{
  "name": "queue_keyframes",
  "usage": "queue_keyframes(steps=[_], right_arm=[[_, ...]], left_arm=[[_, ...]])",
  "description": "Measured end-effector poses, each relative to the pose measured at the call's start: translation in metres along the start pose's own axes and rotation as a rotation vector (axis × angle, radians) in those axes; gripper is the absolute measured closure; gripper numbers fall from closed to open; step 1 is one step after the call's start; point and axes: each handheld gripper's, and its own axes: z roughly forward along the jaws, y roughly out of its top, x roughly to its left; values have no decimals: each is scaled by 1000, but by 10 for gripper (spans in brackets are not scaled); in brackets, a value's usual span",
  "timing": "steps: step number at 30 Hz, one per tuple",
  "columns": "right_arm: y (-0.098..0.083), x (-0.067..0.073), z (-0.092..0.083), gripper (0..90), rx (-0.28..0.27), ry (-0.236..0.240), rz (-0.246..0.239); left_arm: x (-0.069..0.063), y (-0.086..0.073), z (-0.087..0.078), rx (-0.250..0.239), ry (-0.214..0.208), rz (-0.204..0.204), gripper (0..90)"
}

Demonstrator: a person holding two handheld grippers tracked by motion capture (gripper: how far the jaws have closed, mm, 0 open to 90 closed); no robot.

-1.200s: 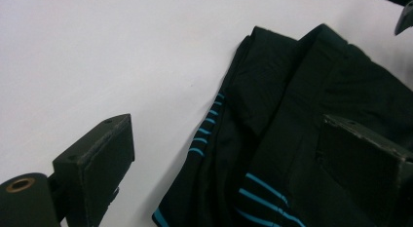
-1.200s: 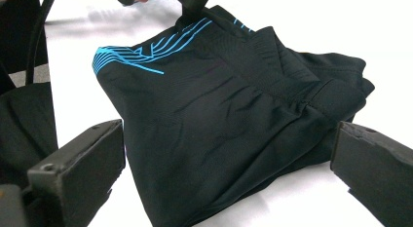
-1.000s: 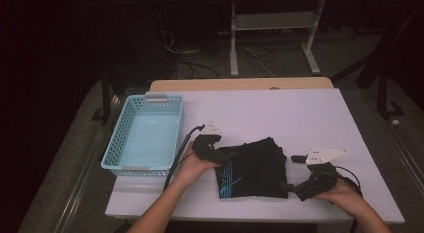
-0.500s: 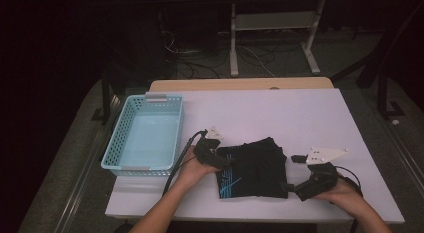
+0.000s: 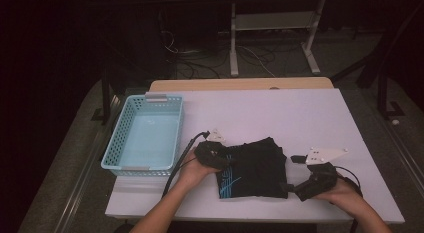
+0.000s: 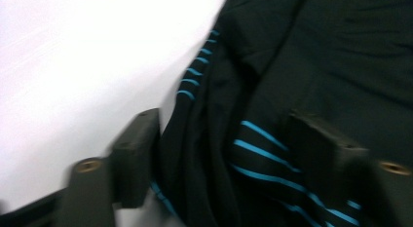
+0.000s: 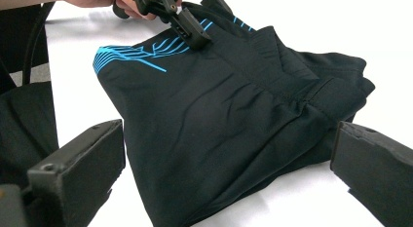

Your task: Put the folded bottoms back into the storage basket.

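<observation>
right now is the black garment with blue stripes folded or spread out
Folded: the black garment with blue stripes lies as a compact, layered rectangle on the white table, stacked edges showing in the right gripper view.

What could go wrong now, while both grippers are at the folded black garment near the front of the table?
The left gripper has just been closing over the folded garment at its left edge; several layers sit between its jaws, so it may catch only some and the fold could open. The right gripper is open at the right edge, so a one-sided lift might drag the cloth. The basket is close on the left; the trailing cable might snag it.
</observation>
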Motion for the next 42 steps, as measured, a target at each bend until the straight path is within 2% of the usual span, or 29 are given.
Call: queue_keyframes(steps=[2,3,5,6,9,19,27,30,33,38,42], right_arm=[[0,0,0,0,-1,0,-3],[0,0,0,0,0,0,-3],[0,0,0,0,2,-4,-2],[0,0,0,0,2,-4,-2],[1,3,-2,0,18,-13,-6],[-13,13,-5,2,62,-22,13],[-23,16,2,99,151,-18,25],[-25,17,6,133,192,-36,9],[-27,17,10,147,219,-34,3],[-28,20,14,184,243,-25,-19],[-27,23,16,234,248,-51,-42]], left_arm=[[-1,0,0,-2,-31,-4,495],[-1,1,0,0,-41,-8,583],[-1,2,1,11,-72,-17,643],[-1,2,1,11,-72,-17,682],[-2,4,0,22,-74,-17,715],[-1,5,1,34,-79,-21,723],[-1,6,1,38,-79,-18,723],[-2,6,1,38,-77,-19,723],[-2,6,1,40,-76,-18,724],[-2,6,1,41,-75,-18,724],[-2,6,1,39,-75,-21,725]])
